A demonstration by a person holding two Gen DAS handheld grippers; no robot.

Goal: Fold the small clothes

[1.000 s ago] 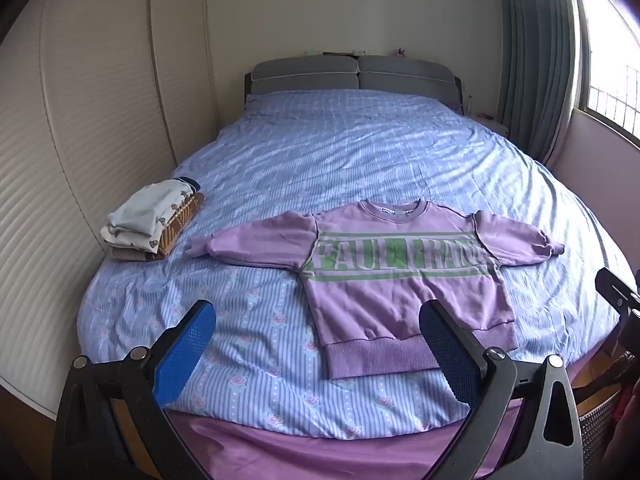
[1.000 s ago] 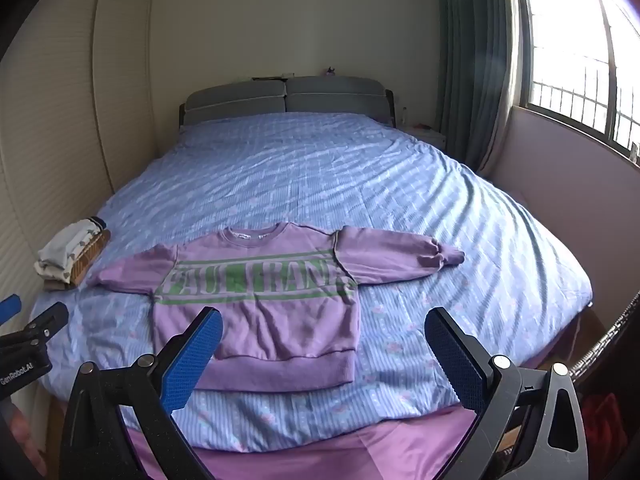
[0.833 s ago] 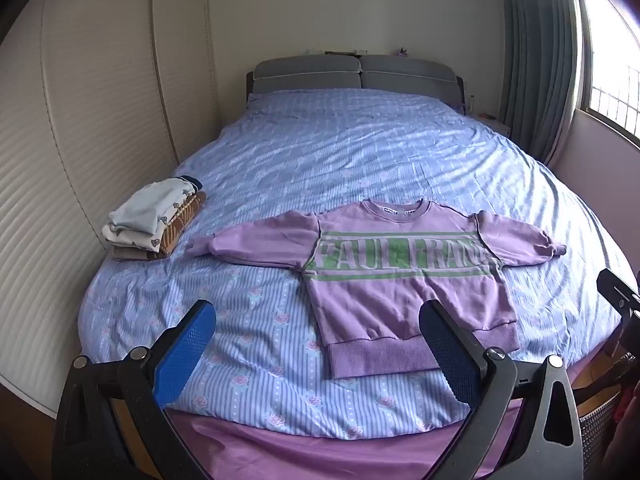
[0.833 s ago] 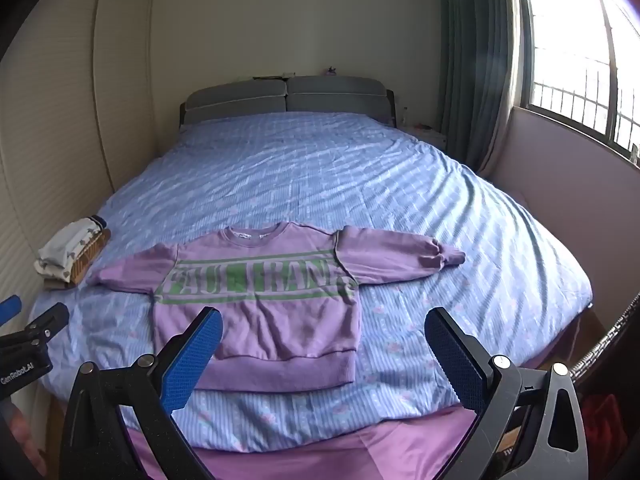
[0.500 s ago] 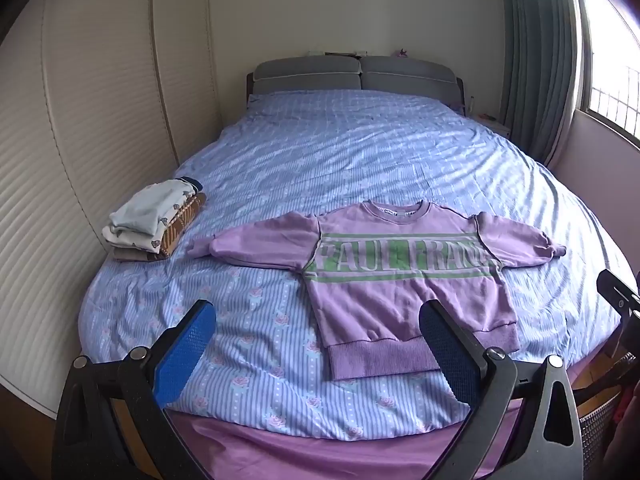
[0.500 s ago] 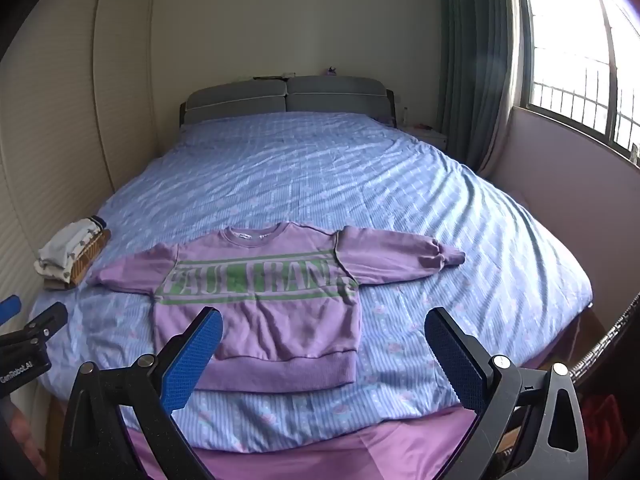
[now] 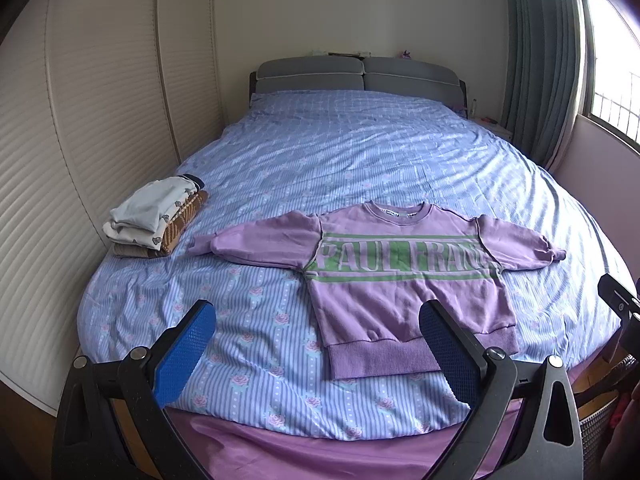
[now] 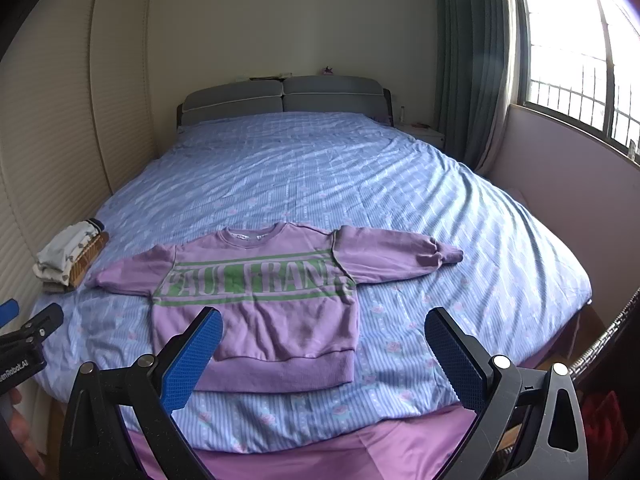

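Note:
A small purple sweatshirt [image 7: 400, 276] with green lettering lies flat and face up near the foot of the bed, both sleeves spread out; it also shows in the right wrist view [image 8: 260, 296]. My left gripper [image 7: 316, 344] is open and empty, held above the bed's foot edge, in front of the sweatshirt's hem. My right gripper [image 8: 320, 348] is open and empty, also above the foot edge, in front of the hem's right part. Neither touches the cloth.
The bed [image 7: 360, 160] has a blue striped cover with a purple sheet edge [image 7: 320, 452] at the foot. A stack of folded clothes [image 7: 156, 216] sits at the left edge, also in the right wrist view [image 8: 68, 256]. Slatted wardrobe doors stand left, curtain and window right.

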